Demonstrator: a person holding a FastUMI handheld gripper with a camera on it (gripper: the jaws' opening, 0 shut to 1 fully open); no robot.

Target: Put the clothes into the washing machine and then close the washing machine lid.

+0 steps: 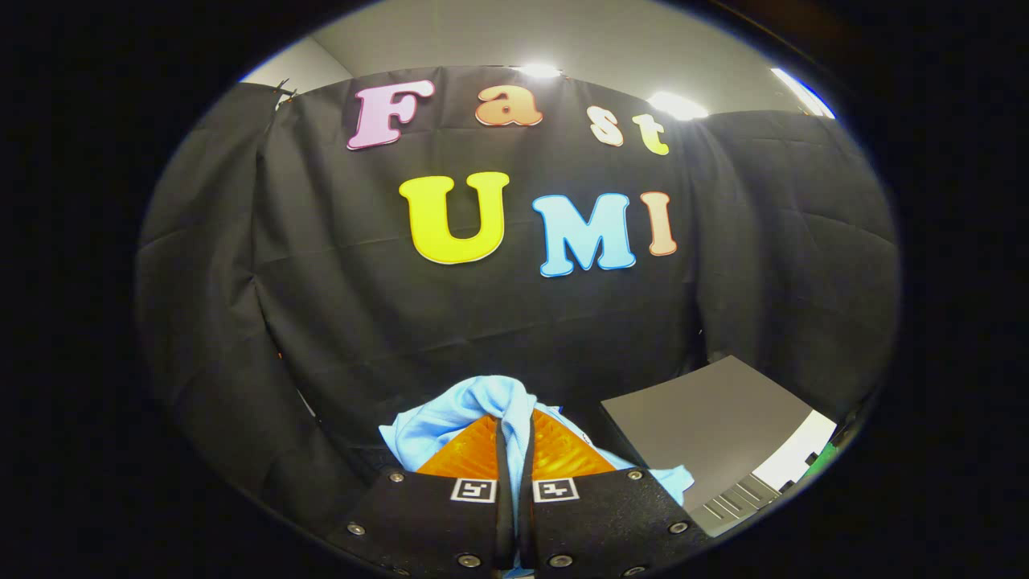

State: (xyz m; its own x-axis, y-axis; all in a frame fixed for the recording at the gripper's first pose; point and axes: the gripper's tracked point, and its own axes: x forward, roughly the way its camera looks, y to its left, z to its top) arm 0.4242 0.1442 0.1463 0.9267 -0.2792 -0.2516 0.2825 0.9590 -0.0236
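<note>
The tongs (514,430) are closed on a light blue garment (450,418). Both fingers press on a fold of the cloth, which bunches up over the fingertips and hangs down on either side of them. The garment is lifted clear, with the black cloth wall behind it.

Step in hand, as judged: carrying the garment toward the washing machine. Loading is not yet done.

A grey flat panel (707,418) lies just to the right of the fingers and slightly beyond them, with a white surface and ribbed grey strip at its lower edge. It may be the washing machine lid or top; this cannot be confirmed, and the drum opening cannot be made out.

Next move, as judged:
1. Turn the tongs toward the machine until the opening comes ahead of the fingers.
2. Lower the garment fully inside before releasing.
3. Check that no cloth trails over the rim, since it would block the lid.
</note>
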